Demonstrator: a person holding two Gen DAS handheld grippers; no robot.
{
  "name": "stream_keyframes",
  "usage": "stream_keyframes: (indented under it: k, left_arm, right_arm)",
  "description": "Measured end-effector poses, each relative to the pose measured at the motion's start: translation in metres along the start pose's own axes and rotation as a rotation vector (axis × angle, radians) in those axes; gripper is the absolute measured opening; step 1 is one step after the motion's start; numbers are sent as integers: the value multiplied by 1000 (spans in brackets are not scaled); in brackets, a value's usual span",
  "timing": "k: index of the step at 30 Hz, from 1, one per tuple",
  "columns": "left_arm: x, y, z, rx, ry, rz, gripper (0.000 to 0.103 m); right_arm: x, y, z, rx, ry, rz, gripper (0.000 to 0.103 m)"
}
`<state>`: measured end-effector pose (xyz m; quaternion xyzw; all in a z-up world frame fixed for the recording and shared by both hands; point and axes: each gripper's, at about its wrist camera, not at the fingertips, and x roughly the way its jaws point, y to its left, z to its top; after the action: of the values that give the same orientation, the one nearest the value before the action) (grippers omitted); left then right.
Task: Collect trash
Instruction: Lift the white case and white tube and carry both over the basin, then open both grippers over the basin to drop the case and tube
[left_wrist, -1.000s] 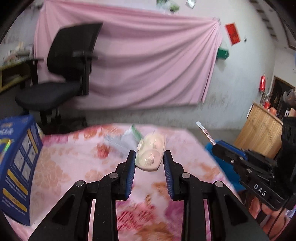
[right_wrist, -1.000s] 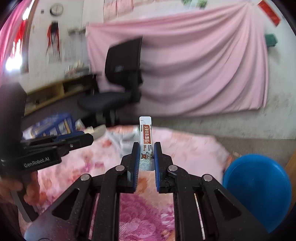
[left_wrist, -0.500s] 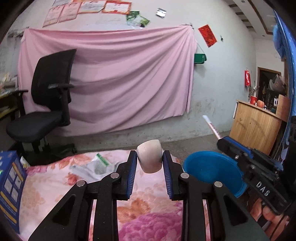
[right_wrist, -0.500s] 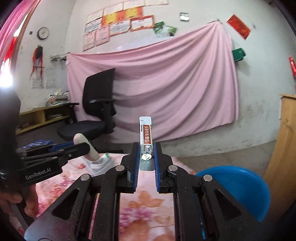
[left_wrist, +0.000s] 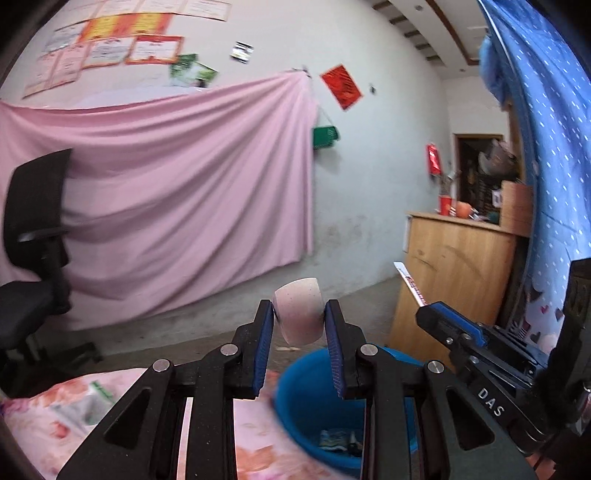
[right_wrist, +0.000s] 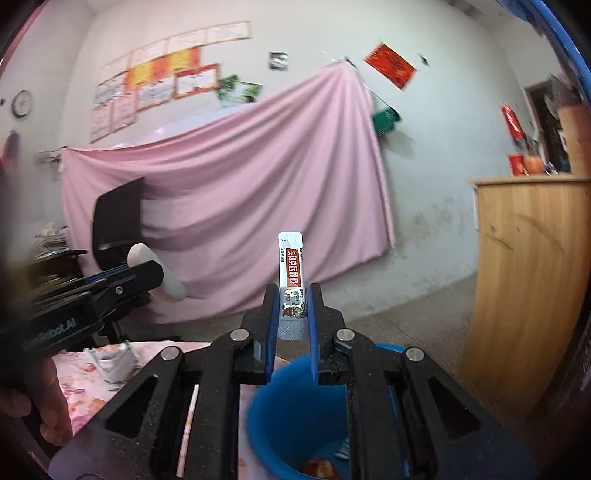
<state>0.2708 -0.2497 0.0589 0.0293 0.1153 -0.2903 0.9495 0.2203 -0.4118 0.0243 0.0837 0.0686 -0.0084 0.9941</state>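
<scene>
My left gripper (left_wrist: 298, 325) is shut on a pale pink plastic cup-shaped container (left_wrist: 298, 315), held in the air over the blue bin (left_wrist: 306, 406). My right gripper (right_wrist: 291, 306) is shut on a narrow white and red sachet (right_wrist: 291, 273) that stands upright between the pads, above the blue bin (right_wrist: 295, 413). The bin holds a few scraps at its bottom. Each gripper shows in the other's view: the right gripper (left_wrist: 424, 306) at the right edge, the left gripper (right_wrist: 147, 273) at the left.
A crumpled clear wrapper (left_wrist: 83, 404), also in the right wrist view (right_wrist: 110, 363), lies on the pink floral cloth (left_wrist: 122, 384). A wooden cabinet (right_wrist: 528, 277) stands right of the bin. A black office chair (left_wrist: 33, 229) and a pink curtain (left_wrist: 166, 192) are behind.
Both grippers have swung right and up, from over the floral cloth to above the blue bin, each keeping its piece of trash. The blue box has left the left wrist view.
</scene>
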Motion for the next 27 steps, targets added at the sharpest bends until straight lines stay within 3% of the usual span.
stream_keyframes:
  k: [6, 12, 24, 27]
  left_arm:
    - [43, -21, -6, 3, 131, -90, 24]
    - [91, -26, -16, -63, 324, -160, 24]
    - [126, -21, -38, -134, 500, -153, 25]
    - [131, -18, -40, -151, 521, -138, 33]
  right_arm:
    - [17, -36, -12, 63, 117, -54, 38]
    - [36, -62, -29, 125, 241, -60, 38]
    - [48, -77, -45, 167, 345, -55, 39]
    - [50, -77, -45, 172, 355, -53, 40]
